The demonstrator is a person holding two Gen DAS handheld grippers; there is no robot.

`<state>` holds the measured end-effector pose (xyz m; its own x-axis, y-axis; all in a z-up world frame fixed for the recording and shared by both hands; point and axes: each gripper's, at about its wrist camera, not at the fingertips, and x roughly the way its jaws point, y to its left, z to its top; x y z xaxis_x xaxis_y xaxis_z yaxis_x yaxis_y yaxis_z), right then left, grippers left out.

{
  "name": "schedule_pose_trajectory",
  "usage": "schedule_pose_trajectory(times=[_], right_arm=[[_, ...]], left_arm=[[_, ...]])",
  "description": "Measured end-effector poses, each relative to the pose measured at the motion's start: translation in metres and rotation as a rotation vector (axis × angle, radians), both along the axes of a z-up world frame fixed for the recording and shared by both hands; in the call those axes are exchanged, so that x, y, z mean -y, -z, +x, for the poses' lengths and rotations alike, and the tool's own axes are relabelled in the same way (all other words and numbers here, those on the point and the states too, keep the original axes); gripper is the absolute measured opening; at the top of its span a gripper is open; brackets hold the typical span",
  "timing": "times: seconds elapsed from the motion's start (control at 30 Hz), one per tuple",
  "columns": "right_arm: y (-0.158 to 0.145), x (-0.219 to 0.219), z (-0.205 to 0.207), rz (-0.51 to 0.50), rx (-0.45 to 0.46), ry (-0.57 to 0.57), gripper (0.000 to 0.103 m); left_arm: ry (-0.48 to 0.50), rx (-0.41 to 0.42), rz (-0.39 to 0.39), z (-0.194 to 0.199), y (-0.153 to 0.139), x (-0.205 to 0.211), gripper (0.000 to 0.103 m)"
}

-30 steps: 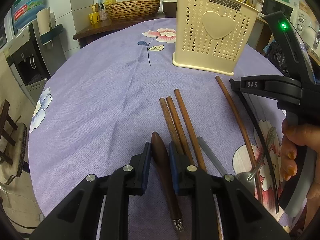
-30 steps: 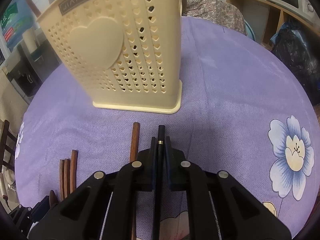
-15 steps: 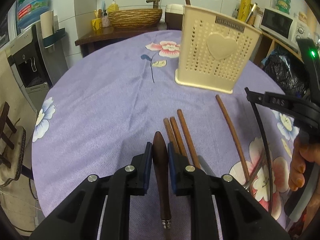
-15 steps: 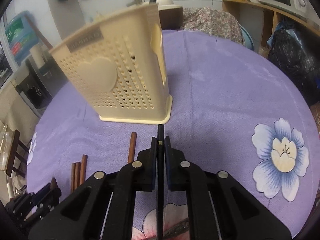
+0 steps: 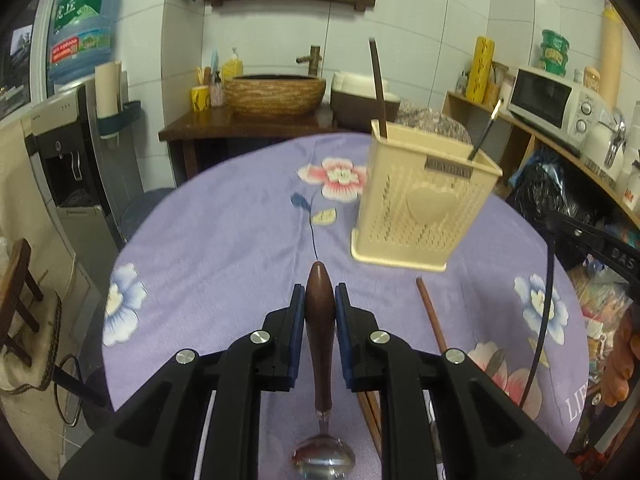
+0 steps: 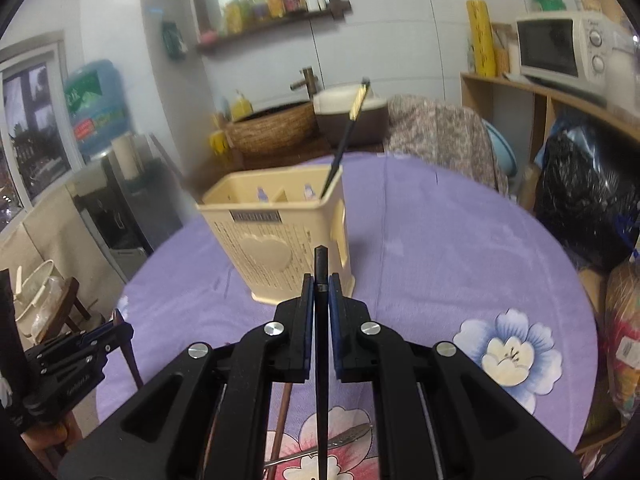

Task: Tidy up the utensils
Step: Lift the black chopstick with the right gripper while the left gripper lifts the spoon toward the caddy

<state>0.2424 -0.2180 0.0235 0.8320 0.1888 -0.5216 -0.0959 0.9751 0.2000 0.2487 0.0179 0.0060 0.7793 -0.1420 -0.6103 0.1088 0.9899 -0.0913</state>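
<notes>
One utensil holder (image 5: 424, 208), one spoon (image 5: 320, 320), two black chopsticks (image 6: 321, 320), several brown ones (image 5: 430, 312).

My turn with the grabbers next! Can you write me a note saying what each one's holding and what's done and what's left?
Left gripper: shut on the wooden-handled spoon, lifted off the table.
Right gripper: shut on a black chopstick, also lifted.
Holder: stands upright ahead, with one brown stick and one black chopstick already in it.
Left to do: drop both held pieces in, then collect the brown chopsticks and metal spoon lying on the cloth.
</notes>
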Motion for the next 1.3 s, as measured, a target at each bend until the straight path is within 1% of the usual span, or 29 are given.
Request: schedule_pose_trajectory(times=[0.13,0.27,0.43,0.63,1.0,1.13,1.3], right_arm=[[-0.024,0.004,-0.014,-0.007,0.057,-0.011,0.008],[-0.036,0.004,-0.014,-0.022,0.077,-0.016,0.008],[-0.043,0.007,-0.010,-0.012,0.075,-0.024,0.008],[-0.043,0.010,-0.006,-0.004,0.066,-0.032,0.008],[-0.044,0.010,-0.006,-0.009,0.070,-0.039,0.008],[-0.047,0.010,-0.008,-0.008,0.076,-0.046,0.008],[-0.054,0.011,-0.007,0.001,0.081,-0.052,0.008]], left_arm=[[-0.002,0.030,-0.031,0.003,-0.019,-0.008,0.016],[-0.009,0.051,-0.022,0.010,-0.028,-0.008,0.016],[-0.002,0.045,-0.040,0.021,-0.034,-0.009,0.016],[0.000,0.043,-0.058,0.026,-0.036,-0.010,0.016],[0.013,0.062,-0.047,0.025,-0.044,-0.005,0.016],[0.018,0.072,-0.050,0.027,-0.050,-0.005,0.016],[0.047,0.085,-0.058,0.030,-0.064,0.000,0.016]])
